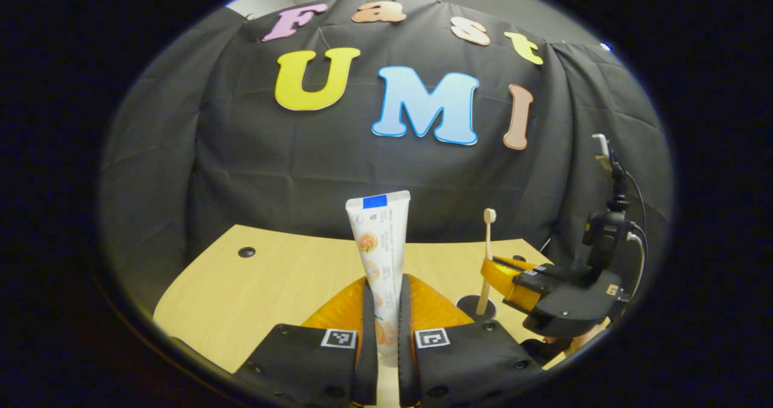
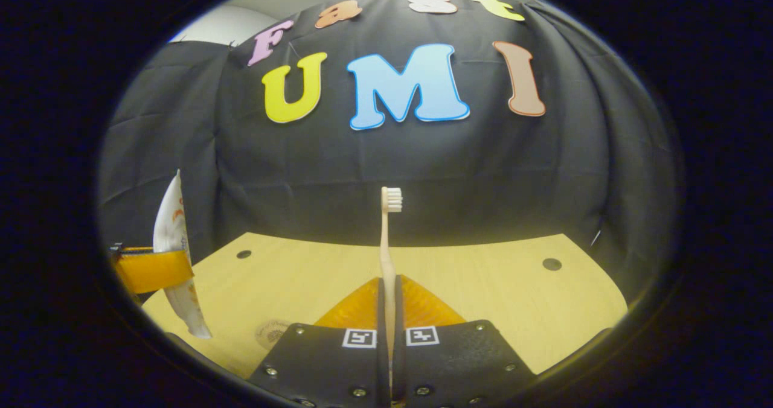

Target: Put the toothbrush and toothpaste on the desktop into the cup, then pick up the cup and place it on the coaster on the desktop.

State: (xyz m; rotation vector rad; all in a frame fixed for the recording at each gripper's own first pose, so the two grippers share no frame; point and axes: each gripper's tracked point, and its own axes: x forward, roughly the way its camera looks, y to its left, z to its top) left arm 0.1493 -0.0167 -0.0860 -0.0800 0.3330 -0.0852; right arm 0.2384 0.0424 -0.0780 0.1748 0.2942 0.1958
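Left gripper (image 1: pixel 386 329): your fingers pinch the paste (image 1: pixel 380 257) low on its body; the tube stands upright, crimped end up, straight ahead between them.
Right gripper (image 2: pixel 386 329): your fingers pinch the brush (image 2: pixel 388 257) by the lower handle; bristles up, long axis vertical.
Across: from your left gripper, the right gripper (image 1: pixel 513 281) and brush (image 1: pixel 487 257) sit off to the right, near.
Desk (image 2: pixel 483 287): below both, neither item touching it.
Cup: I cannot place it from here; find it before lowering.
Judgement: both items hang vertical, ready to drop in end-first; which hand is nearer the cup I cannot tell.
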